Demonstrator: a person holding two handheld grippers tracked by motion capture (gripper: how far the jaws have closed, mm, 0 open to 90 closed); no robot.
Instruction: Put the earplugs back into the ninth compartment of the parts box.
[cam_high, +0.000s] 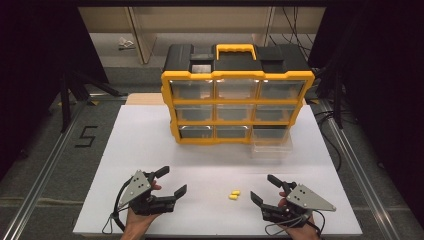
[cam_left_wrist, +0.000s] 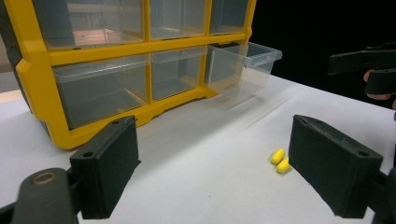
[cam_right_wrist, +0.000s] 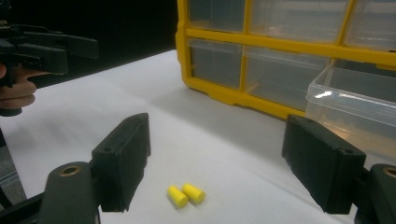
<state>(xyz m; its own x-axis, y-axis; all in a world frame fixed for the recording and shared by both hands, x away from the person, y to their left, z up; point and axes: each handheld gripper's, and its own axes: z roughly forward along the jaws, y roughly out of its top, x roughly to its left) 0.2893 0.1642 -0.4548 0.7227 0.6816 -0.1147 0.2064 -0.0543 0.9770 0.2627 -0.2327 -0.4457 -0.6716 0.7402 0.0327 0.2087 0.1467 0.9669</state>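
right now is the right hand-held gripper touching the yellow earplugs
Apart. The right gripper view shows the earplugs on the table between the open right hand-held gripper, bare white surface either side.

A white table top sits on a grey floor. A black number five is marked on the floor at the left. Both sides of the room are dark.

Two yellow earplugs are counted, one nine-drawer organizer, one pulled-out clear drawer, and two grippers.
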